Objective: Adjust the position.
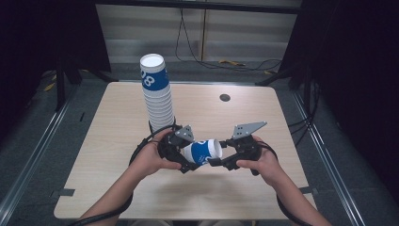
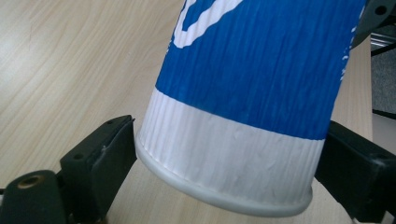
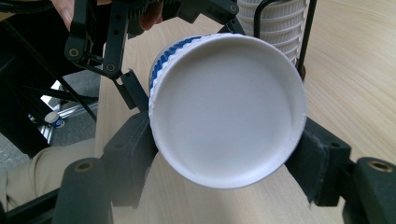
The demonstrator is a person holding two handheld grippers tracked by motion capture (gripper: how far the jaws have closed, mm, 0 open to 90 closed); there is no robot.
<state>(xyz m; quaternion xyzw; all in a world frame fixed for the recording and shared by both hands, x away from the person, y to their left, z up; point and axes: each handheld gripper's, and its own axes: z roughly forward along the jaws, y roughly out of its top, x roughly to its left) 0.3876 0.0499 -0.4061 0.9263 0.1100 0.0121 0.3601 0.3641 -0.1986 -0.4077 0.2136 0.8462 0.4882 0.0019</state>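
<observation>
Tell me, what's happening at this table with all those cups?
A person holds a gripper in each hand, with one blue-and-white paper cup lying sideways between them above the table. The right gripper clamps the cup. The left gripper has its jaws around the cup's other end, a gap showing at one jaw. A tall cup stack stands behind.

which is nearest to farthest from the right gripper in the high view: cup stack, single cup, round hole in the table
1. Single cup, lying sideways right at the right gripper, between both grippers.
2. Cup stack, standing behind and to the left.
3. Round hole, near the table's far edge.
</observation>
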